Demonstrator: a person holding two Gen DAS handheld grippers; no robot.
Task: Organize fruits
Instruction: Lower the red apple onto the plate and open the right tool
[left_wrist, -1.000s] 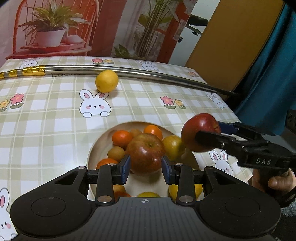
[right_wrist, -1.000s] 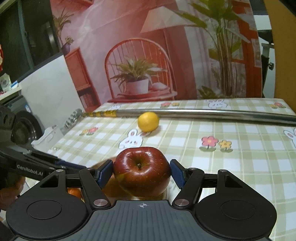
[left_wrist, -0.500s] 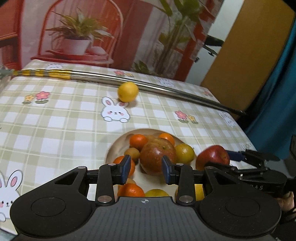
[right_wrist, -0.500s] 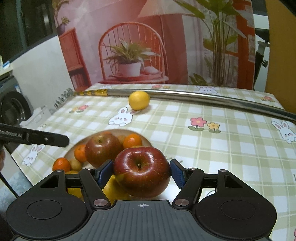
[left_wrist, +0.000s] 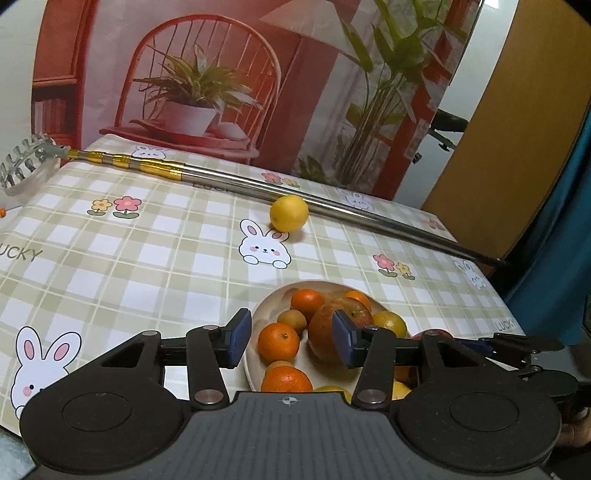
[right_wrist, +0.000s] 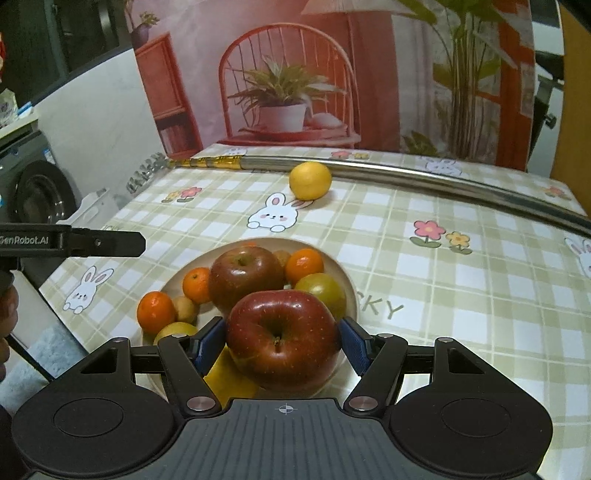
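A beige plate (left_wrist: 264, 308) (right_wrist: 332, 258) holds several mandarins, yellow fruits and a dull red apple (left_wrist: 328, 332) (right_wrist: 245, 275). My left gripper (left_wrist: 291, 338) hangs open in front of the plate's near-left rim, with nothing between its fingers. My right gripper (right_wrist: 282, 345) is shut on a shiny red apple (right_wrist: 282, 336), low over the plate's near edge; in the left wrist view it (left_wrist: 517, 347) reaches in from the right, and only the top of its apple (left_wrist: 432, 334) shows. A loose lemon (left_wrist: 289, 213) (right_wrist: 310, 181) lies on the tablecloth beyond the plate.
A long steel pole (left_wrist: 369, 218) (right_wrist: 443, 181) with a gold band lies across the far side of the checked tablecloth, right behind the lemon. A printed backdrop stands behind the table. A person's hand (right_wrist: 7, 306) holds the left gripper's handle.
My left gripper let go of the dull apple onto the plate, opened wider and drew back to the left. My right gripper carried the shiny apple in over the plate and lowered it.
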